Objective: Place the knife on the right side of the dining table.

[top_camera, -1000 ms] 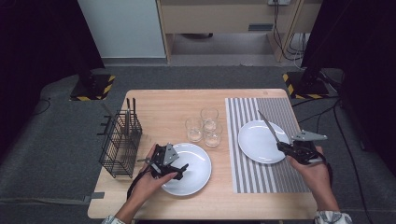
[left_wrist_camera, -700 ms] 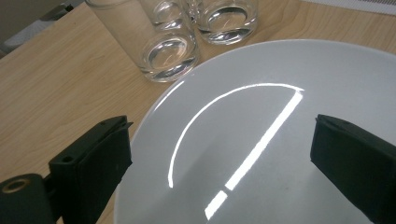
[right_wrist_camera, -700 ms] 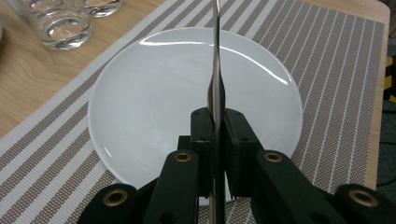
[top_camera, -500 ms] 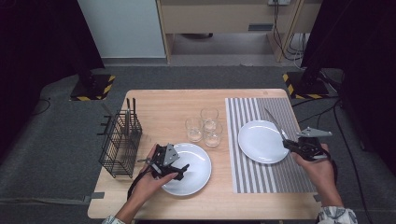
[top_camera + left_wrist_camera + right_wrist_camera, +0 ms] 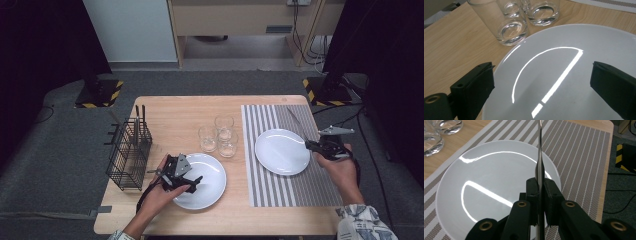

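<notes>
My right gripper (image 5: 312,146) is shut on a slim metal knife (image 5: 296,122) that points away and to the left over the right edge of a white plate (image 5: 280,152). That plate lies on a striped placemat (image 5: 290,195). In the right gripper view the knife (image 5: 539,150) is seen edge-on, clamped between the jaws of the gripper (image 5: 539,187), above the plate (image 5: 491,170). My left gripper (image 5: 192,184) hovers open over the left side of a second white plate (image 5: 210,187). Nothing is between the left gripper (image 5: 541,80) jaws, which stand just above the plate (image 5: 564,50).
Three clear glasses (image 5: 220,134) stand mid-table between the plates, and the glasses (image 5: 511,27) sit close behind the near plate. A black wire basket (image 5: 127,155) with cutlery stands at the left edge. The placemat (image 5: 579,152) reaches the table's right edge.
My right gripper has carried the knife to the right and a little farther away, toward the plate's right rim. The left gripper has stayed still.
</notes>
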Demonstrator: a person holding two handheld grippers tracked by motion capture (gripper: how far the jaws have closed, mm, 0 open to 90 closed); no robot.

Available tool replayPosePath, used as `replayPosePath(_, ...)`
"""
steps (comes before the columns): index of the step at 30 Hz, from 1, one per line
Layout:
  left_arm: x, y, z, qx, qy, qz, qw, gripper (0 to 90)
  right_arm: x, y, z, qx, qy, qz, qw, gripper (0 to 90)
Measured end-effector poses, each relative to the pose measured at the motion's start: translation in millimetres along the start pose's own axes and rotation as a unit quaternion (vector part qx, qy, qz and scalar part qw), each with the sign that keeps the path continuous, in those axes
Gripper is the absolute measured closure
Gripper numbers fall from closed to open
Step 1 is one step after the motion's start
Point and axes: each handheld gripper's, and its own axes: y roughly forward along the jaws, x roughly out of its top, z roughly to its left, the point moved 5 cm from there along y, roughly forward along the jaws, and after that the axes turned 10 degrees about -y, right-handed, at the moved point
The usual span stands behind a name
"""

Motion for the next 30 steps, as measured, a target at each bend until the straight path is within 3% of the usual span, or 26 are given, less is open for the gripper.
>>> replayPosePath(11,-2.4,1.8,0.3,0.002,-0.002,0.008,1.0000,4.5,14.2,10.7,-23.3,-0.005,0.000,0.010,0.9999,83.4)
replayPosePath(20,-3.7,3.5,-3.8,-0.005,0.003,0.011,0.9999,4.4,21.1,14.8,-28.2,-0.015,0.000,0.016,0.9997,83.4)
replayPosePath(30,-5.2,0.5,-3.7,0.002,0.011,0.011,0.9999,4.5,25.2,25.8,-32.4,-0.017,-0.007,0.026,0.9995,83.4)
